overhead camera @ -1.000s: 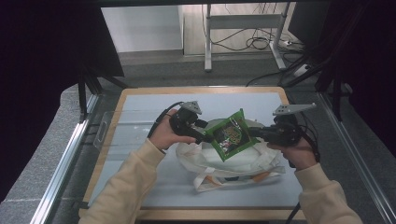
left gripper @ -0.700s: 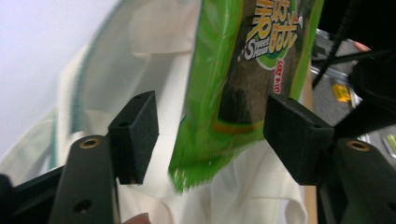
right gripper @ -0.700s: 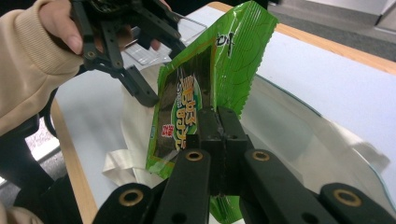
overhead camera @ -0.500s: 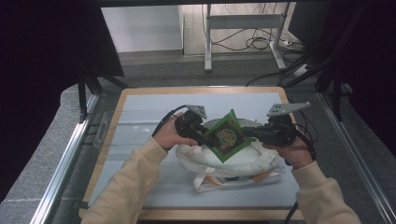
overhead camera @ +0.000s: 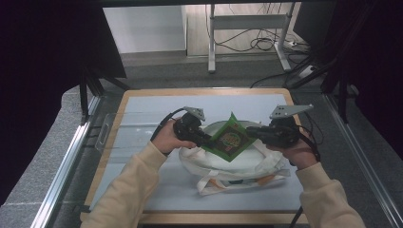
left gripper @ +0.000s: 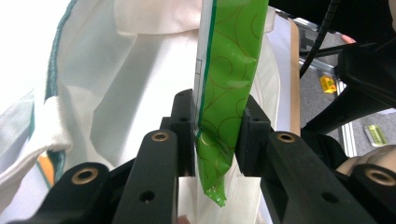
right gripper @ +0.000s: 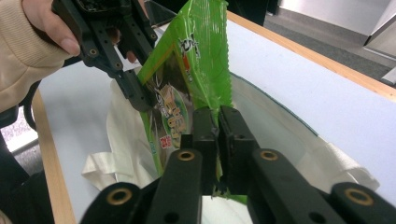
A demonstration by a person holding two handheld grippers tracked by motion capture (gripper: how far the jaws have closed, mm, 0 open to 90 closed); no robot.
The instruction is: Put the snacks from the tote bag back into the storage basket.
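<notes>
Since the earlier frame, the left gripper (overhead camera: pixel 205 138) has been closing its fingers onto the green snack packet (overhead camera: pixel 229 139), while the right gripper (overhead camera: pixel 252 133) pinches the opposite edge, suspending it over the white tote bag (overhead camera: pixel 228 166) mid-surface, apparently for lowering inside.

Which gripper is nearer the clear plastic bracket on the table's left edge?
The left gripper, just closing on the green foil packet, sits beside the bracket; the right gripper, just loosening, holds the packet's far side.
</notes>
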